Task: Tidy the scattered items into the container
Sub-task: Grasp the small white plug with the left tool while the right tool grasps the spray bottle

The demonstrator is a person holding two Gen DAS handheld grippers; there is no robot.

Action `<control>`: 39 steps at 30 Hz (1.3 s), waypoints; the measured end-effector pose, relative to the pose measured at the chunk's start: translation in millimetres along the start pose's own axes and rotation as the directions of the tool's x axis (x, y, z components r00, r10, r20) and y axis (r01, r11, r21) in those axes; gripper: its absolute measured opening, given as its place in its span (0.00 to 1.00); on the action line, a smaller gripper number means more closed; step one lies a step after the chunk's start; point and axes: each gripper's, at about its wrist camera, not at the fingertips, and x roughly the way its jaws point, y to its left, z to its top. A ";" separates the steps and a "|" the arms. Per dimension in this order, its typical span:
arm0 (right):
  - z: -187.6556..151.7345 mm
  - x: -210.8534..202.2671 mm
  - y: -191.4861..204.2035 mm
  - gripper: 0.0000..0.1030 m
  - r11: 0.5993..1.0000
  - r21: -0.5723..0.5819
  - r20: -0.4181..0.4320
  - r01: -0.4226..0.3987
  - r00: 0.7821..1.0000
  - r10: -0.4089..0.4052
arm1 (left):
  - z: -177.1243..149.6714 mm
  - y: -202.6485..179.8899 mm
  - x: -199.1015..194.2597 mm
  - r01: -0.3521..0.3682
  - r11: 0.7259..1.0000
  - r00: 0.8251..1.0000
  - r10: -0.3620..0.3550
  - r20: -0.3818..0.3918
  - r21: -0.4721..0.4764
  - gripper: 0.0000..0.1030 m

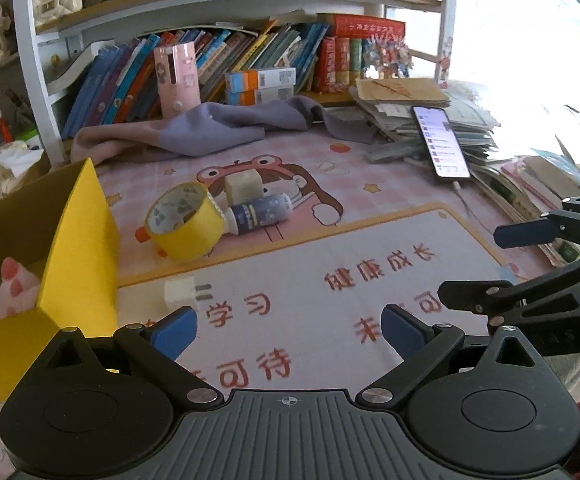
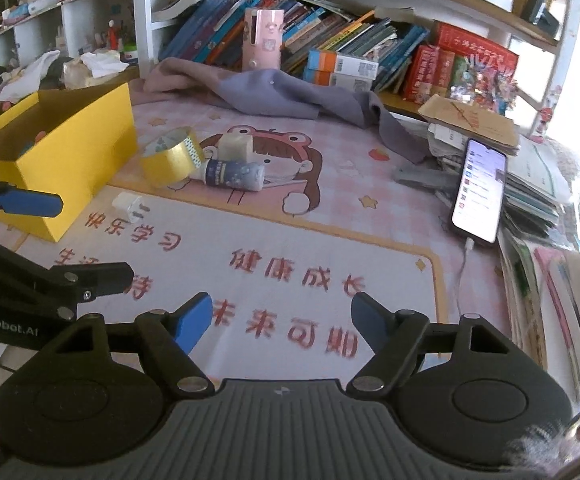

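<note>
Desk scene with both tools hovering above the pink cartoon-printed desk mat (image 1: pixel 329 288). The left gripper (image 1: pixel 290 330) and the right gripper (image 2: pixel 282 316) each stand with jaws wide apart and nothing between the blue pads. The open yellow cardboard box (image 1: pixel 78 248) occupies the left edge of the left wrist view, a pink plush toy (image 1: pixel 14 284) already inside. Four items remain loose, clustered at centre-left: a yellow roll of packing tape (image 1: pixel 188 222) standing on its rim, a small navy-labelled plastic bottle (image 1: pixel 258 214) lying on its side and touching the roll, a cream cube-shaped block (image 1: pixel 242 186) just behind the bottle, and a white plug adapter (image 1: pixel 180 294) nearest the box. The roll is probably light and stiff, best pinched across its wall through the hollow core; on its rim it may roll. The bottle looks smooth and round, likely to slip unless taken across its middle. The adapter is small, hard and flat-sided. The foreground mat is open; a grey-lilac cloth (image 1: pixel 226 124) borders the far side, a lit smartphone (image 1: pixel 441 142) and stacked papers the right.
</note>
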 end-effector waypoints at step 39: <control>102.8 197.0 -1.5 0.68 0.852 -0.413 -0.010 -0.321 0.937 0.348 | 31.1 55.8 123.5 -0.382 0.902 0.906 0.324 -0.270 -0.199 0.55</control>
